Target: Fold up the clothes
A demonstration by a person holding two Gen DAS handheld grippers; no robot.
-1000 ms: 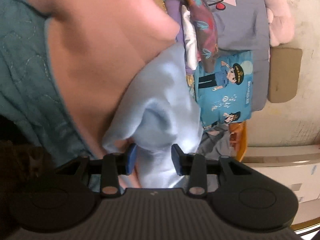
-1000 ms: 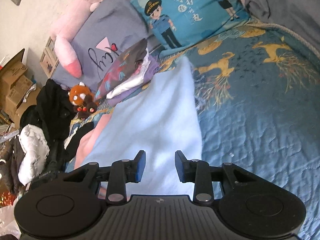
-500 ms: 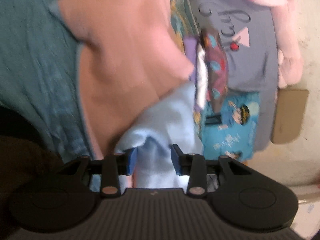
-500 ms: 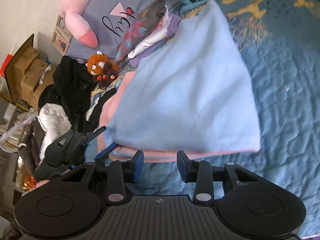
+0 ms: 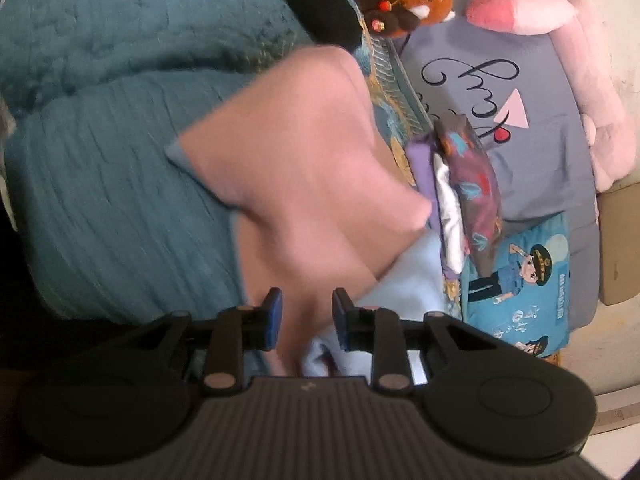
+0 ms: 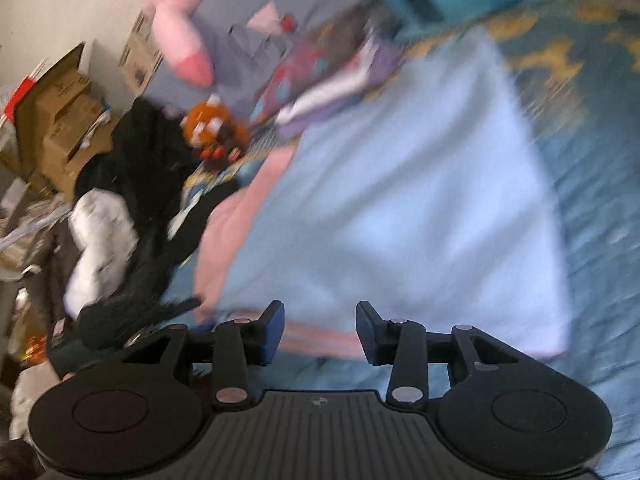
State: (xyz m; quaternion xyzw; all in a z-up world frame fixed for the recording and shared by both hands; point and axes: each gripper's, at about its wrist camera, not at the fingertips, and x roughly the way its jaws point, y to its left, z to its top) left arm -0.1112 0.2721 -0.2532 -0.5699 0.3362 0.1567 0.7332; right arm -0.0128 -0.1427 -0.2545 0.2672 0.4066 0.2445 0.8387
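A garment, light blue on one side and pink on the other, lies folded on the teal bedspread. In the right wrist view its light blue face [image 6: 420, 200] is on top with a pink edge [image 6: 320, 340] at the near side. My right gripper [image 6: 320, 326] is open just in front of that edge, empty. In the left wrist view the pink side [image 5: 304, 168] fills the middle and the blue part [image 5: 408, 280] shows to the right. My left gripper [image 5: 306, 320] has its jaws apart with cloth lying between them; no grip is visible.
A stack of folded clothes [image 5: 460, 196] lies beyond the garment, by a grey pillow [image 5: 520, 92] and a cartoon police cushion [image 5: 520, 280]. A red panda plush [image 5: 408, 0] and black clothing [image 6: 152, 168] sit at the bed's side. Cardboard boxes [image 6: 60, 112] stand beyond.
My right gripper let go of the garment, pulled back to its near edge and opened wider. The left camera drew back, and pink cloth now lies between its jaws instead of blue.
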